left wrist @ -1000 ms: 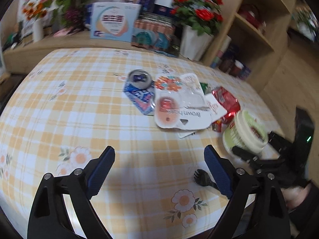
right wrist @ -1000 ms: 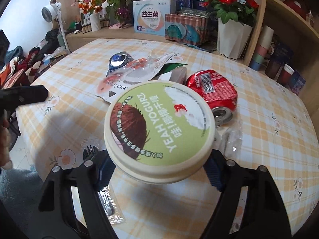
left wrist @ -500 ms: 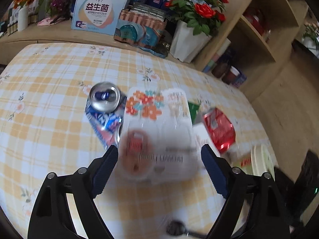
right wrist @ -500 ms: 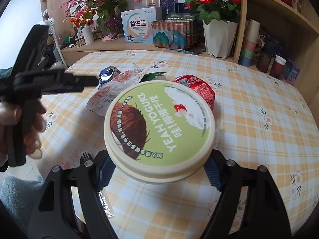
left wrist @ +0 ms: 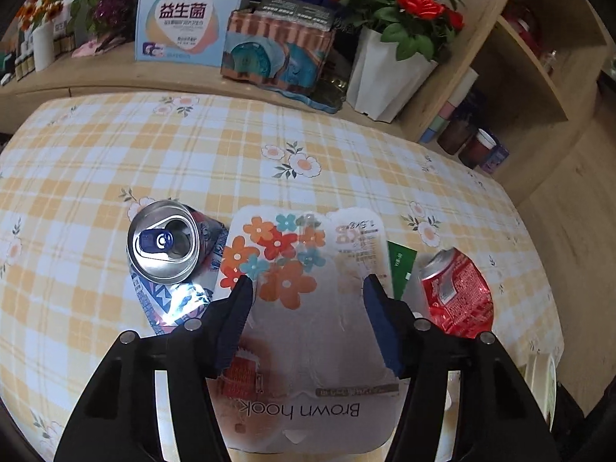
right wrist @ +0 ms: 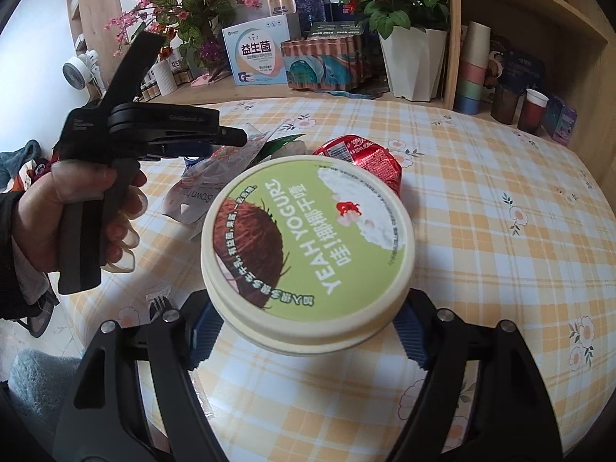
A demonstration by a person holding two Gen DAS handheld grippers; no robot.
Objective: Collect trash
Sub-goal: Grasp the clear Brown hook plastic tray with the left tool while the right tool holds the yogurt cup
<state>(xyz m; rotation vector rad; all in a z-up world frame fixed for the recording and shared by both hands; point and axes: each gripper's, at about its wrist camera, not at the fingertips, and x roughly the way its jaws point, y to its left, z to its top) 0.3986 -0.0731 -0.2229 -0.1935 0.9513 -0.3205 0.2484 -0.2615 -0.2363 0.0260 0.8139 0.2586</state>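
A flat white plastic wrapper [left wrist: 304, 346] with printed flowers lies on the checked tablecloth, beside a crushed blue can [left wrist: 165, 242] on its left and a crushed red can [left wrist: 454, 292] on its right. My left gripper [left wrist: 308, 292] hovers over the wrapper with its jaws closing. The wrapper lies between the fingers and the pads do not press on it. My right gripper [right wrist: 306, 335] is shut on a round green-lidded yogurt tub [right wrist: 308, 238] held above the table. From the right wrist view, a hand holds the left gripper [right wrist: 231, 136] over the wrapper [right wrist: 200, 192].
A green packet [left wrist: 400, 265] peeks out under the wrapper's right edge. A black plastic fork [right wrist: 159, 304] in a clear sleeve lies near the table's near edge. Behind the table a wooden shelf holds boxes [left wrist: 184, 19], a potted rose [left wrist: 385, 73] and cups [right wrist: 475, 65].
The left gripper moved forward from bare tablecloth to over the wrapper, and its jaws narrowed. The right gripper kept its grip on the yogurt tub and barely shifted.
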